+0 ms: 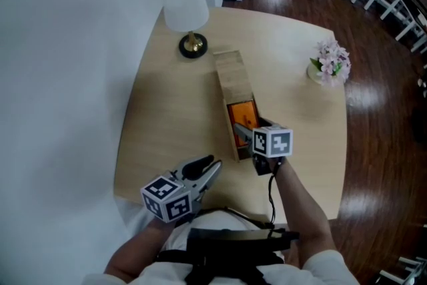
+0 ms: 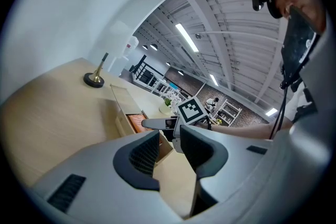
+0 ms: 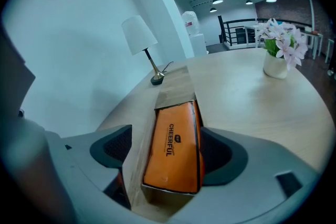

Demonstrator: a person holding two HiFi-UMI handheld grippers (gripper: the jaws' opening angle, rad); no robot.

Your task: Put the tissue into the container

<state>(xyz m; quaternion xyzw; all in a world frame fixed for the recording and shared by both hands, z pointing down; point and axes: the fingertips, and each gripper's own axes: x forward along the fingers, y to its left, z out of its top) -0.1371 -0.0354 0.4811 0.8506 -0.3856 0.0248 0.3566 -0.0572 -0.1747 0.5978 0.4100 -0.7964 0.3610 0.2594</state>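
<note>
A long wooden container (image 1: pixel 231 75) lies on the round table (image 1: pixel 170 117), its lid slid back from the near end. In that uncovered end sits an orange tissue pack (image 1: pixel 243 117), lettered side up in the right gripper view (image 3: pixel 173 147). My right gripper (image 1: pixel 245 138) straddles the container's near end; its pads stand on either side of the pack (image 3: pixel 167 149) without pressing, so it is open. My left gripper (image 1: pixel 208 167) hovers at the table's near edge, left of the container, open and holding nothing (image 2: pixel 170 149).
A white table lamp (image 1: pixel 185 7) stands at the far left beyond the container. A small pot of pink flowers (image 1: pixel 330 63) sits at the far right edge. Dark wooden floor surrounds the table on the right, and a pale wall runs along the left.
</note>
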